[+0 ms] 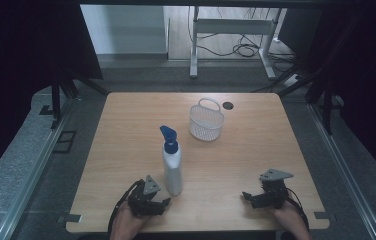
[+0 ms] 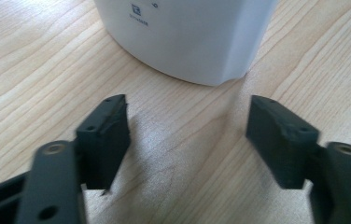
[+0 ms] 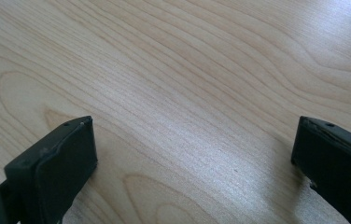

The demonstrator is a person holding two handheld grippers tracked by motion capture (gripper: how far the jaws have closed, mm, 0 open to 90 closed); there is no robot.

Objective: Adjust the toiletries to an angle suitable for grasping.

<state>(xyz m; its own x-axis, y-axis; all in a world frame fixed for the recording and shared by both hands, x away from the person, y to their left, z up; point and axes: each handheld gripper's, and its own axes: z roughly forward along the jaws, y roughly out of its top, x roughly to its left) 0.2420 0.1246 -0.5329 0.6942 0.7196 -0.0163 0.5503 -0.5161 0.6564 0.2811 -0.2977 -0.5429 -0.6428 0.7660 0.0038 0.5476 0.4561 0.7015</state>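
On light wood-grain table: ease spread-jawed left gripper toward 12 o'clock, straddle upright white blue-capped plastic bottle low; park spread-jawed right gripper.

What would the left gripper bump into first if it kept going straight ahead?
Most likely the white bottle. The left gripper is open and points at the bottle's base, which stands just ahead of its jaws on the table. The gap between them looks small, though how small is hard to tell.
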